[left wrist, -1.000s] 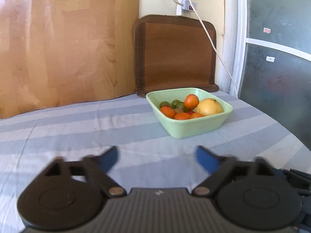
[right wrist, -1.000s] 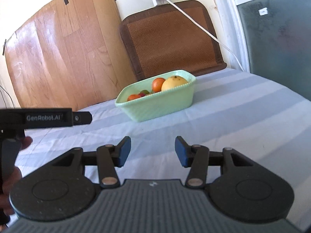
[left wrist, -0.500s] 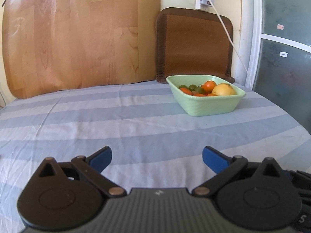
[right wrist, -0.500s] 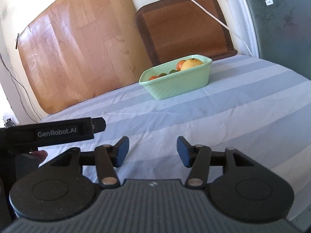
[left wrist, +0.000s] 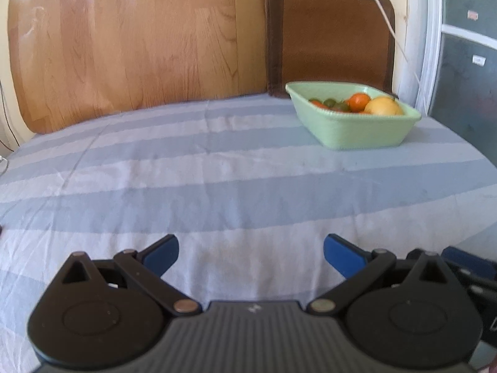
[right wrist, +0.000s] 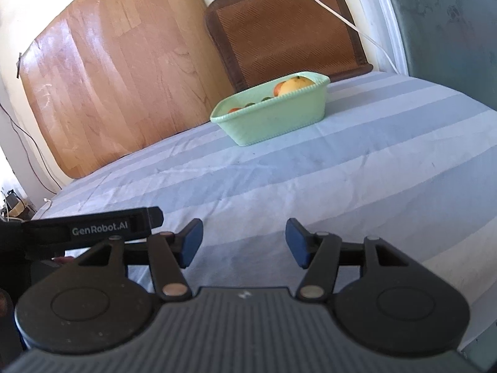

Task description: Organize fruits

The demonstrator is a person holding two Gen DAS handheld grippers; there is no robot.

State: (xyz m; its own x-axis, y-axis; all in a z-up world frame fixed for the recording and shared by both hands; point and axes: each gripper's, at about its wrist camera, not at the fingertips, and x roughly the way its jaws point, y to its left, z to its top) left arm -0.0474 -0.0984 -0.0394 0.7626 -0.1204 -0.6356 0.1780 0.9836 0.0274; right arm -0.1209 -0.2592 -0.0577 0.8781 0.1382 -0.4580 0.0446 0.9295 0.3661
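A pale green bowl [left wrist: 357, 130] stands at the far right of the striped table, holding a yellow fruit [left wrist: 384, 107], an orange fruit [left wrist: 358, 101] and small green and red ones. It also shows in the right wrist view [right wrist: 279, 118], with the yellow fruit [right wrist: 295, 85] above its rim. My left gripper [left wrist: 251, 253] is open and empty, low over the near table, far from the bowl. My right gripper [right wrist: 243, 242] is open and empty, also well short of the bowl. The left gripper's body [right wrist: 93, 227] shows at the right view's left edge.
A blue and white striped cloth [left wrist: 217, 186] covers the table. A wooden board [left wrist: 124, 46] and a brown mat [left wrist: 329, 37] lean on the wall behind. A white cable [right wrist: 326, 9] hangs down by the mat. A dark glass door [right wrist: 450, 31] is on the right.
Both grippers have pulled back from the bowl, which now looks smaller and farther. The left view has swung left. Both stay open.
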